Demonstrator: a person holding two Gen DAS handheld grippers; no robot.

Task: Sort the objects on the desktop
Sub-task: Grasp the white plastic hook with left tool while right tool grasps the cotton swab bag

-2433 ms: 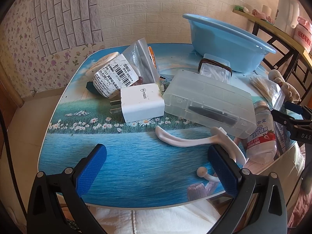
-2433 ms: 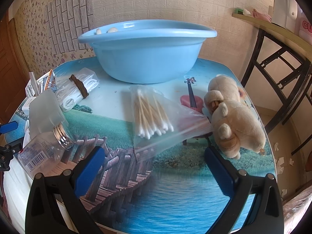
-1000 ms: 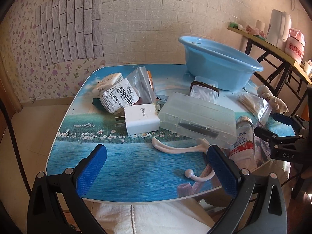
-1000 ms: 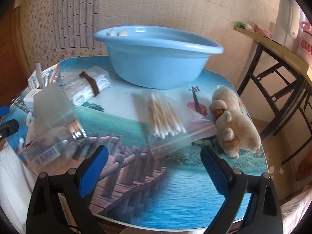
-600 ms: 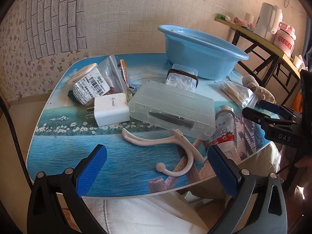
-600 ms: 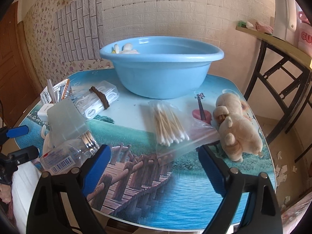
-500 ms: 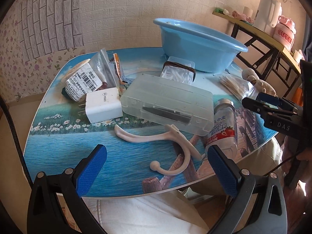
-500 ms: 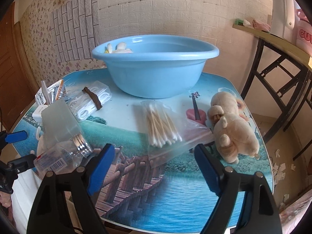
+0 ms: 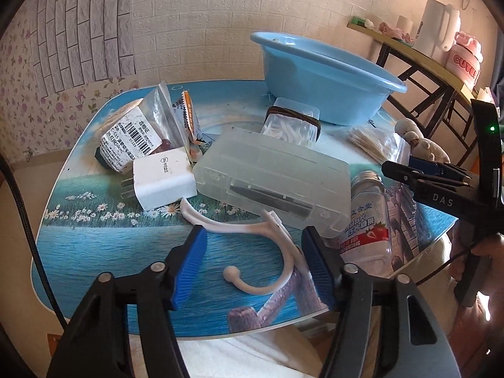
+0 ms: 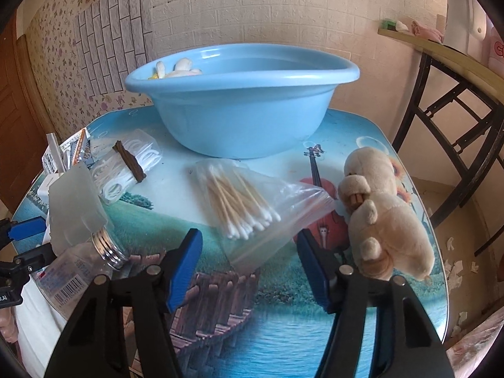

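Observation:
My left gripper (image 9: 253, 263) is open and empty, its blue pads on either side of a white plastic hook (image 9: 258, 252) at the table's near edge. Behind the hook lie a clear plastic case (image 9: 274, 173), a white charger (image 9: 162, 179) and a clear bottle (image 9: 367, 220). My right gripper (image 10: 249, 266) is open and empty, just in front of a bag of cotton swabs (image 10: 245, 204). A plush toy (image 10: 384, 217) lies to its right. The blue basin (image 10: 242, 107) stands behind, with small white items inside.
The table (image 9: 94, 252) carries a labelled packet (image 9: 129, 141), a snack sachet (image 9: 189, 119) and a banded bag of floss picks (image 10: 126, 163). A black-framed side table (image 9: 419, 60) with a kettle stands at the right. The right gripper shows in the left wrist view (image 9: 419, 173).
Both grippers have narrowed their jaws but stay open. The left gripper has moved in over the white hook. The right gripper has shifted slightly toward the swab bag.

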